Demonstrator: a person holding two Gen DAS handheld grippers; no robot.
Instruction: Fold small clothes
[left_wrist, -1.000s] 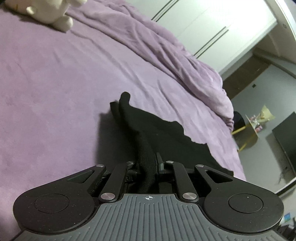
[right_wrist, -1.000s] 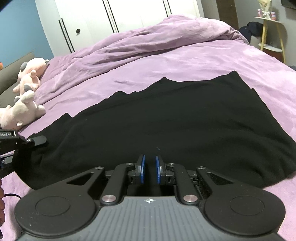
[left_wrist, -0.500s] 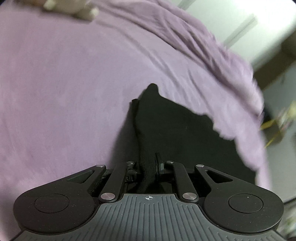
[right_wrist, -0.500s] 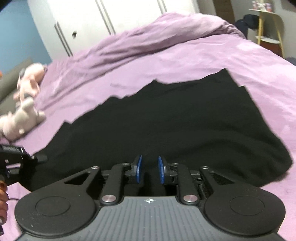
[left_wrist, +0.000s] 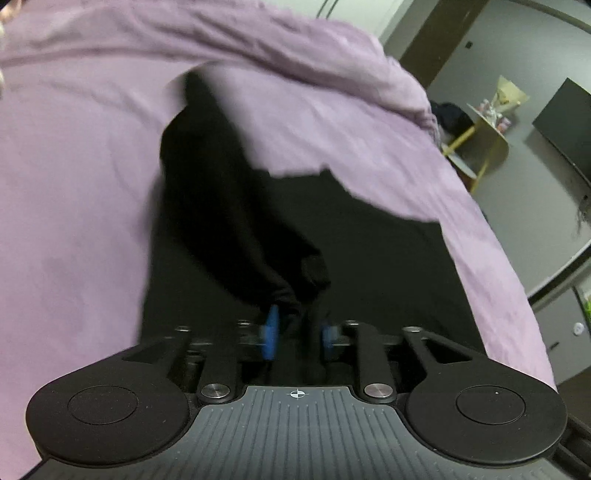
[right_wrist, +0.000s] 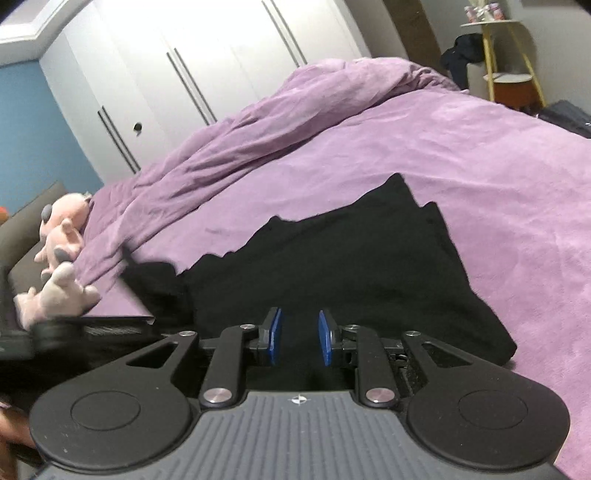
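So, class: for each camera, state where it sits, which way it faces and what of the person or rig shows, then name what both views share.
Left wrist: sits on the left claw, looking down along its blue-padded fingers at a bunched fold of the black knit garment between the just-opened pads; only the claw shows.
Right wrist: sits on the right claw, facing across the purple bed sheet toward the white wardrobe; its claw is open and empty, the other claw blurred at left.
Shared: garment, sheet, yellow-legged side table.
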